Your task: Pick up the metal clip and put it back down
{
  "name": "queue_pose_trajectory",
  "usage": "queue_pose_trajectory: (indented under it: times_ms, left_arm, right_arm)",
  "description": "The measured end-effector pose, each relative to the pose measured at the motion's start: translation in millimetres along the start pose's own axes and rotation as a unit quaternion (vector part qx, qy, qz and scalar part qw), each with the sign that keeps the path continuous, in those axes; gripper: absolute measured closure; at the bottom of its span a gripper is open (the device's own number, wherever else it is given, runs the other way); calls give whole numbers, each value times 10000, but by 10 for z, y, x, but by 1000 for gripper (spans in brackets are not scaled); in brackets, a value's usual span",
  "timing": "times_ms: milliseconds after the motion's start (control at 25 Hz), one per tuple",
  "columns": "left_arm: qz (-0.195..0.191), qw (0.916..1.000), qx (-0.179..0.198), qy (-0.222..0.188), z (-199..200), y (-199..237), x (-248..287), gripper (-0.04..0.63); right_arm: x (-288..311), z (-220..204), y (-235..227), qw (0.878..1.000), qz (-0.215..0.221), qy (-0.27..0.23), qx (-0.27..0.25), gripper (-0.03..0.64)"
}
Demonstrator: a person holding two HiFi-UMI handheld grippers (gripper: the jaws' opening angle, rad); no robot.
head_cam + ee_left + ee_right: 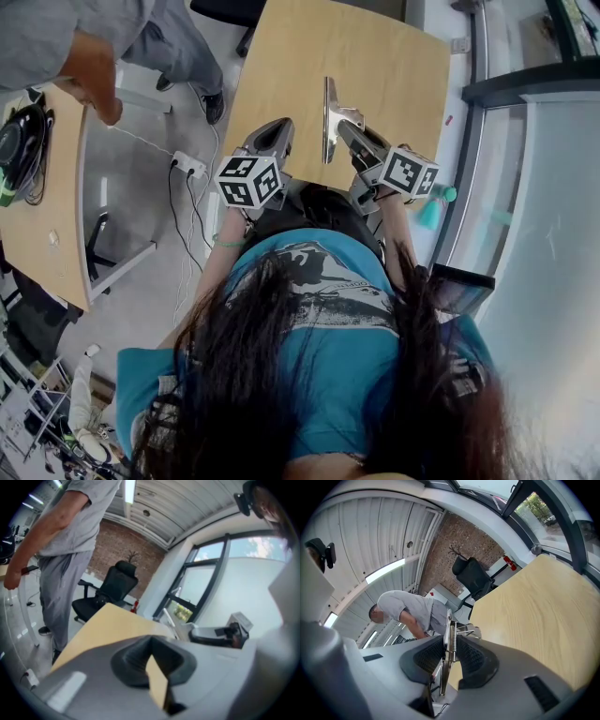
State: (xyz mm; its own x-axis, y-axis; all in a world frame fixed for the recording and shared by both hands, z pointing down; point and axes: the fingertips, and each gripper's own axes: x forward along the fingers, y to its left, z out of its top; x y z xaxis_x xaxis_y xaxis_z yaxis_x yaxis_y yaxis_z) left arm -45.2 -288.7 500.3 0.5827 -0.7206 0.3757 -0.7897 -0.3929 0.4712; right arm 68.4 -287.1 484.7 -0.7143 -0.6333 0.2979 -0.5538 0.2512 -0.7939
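Right gripper (449, 660) is clamping the metal clip (449, 637) between its pads, jaws standing only clip-width apart, clip on edge over the near part of the wooden table (375, 56). Left gripper (277, 131) is hovering just beside, jaws closed together, gripping nothing

1. Table (375, 56): bare from the middle to the far edge, so open to pass over.
2. Near edge: taken up by left gripper (277, 129) and right gripper (344, 127), which clamps an upright clip (329, 98).
3. Left: person (84, 37), second desk (42, 234), floor cables (173, 202).
4. Right: window frame (525, 82) near the table.
5. Far: chair (112, 585).
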Motion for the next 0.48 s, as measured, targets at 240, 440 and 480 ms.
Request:
queue_pose_trajectory:
  times_ms: [240, 440, 480]
  left_arm:
    - [64, 9998, 162, 117, -42, 1, 24, 594]
    - [54, 9997, 156, 185, -71, 17, 21, 594]
    - [65, 9997, 158, 198, -87, 6, 23, 594]
  right_arm:
    - [111, -15, -143, 9998, -140, 140, -32, 517]
    - [438, -28, -465, 9971, -419, 595, -241, 517]
    - [498, -22, -545, 9956, -485, 724, -353, 517]
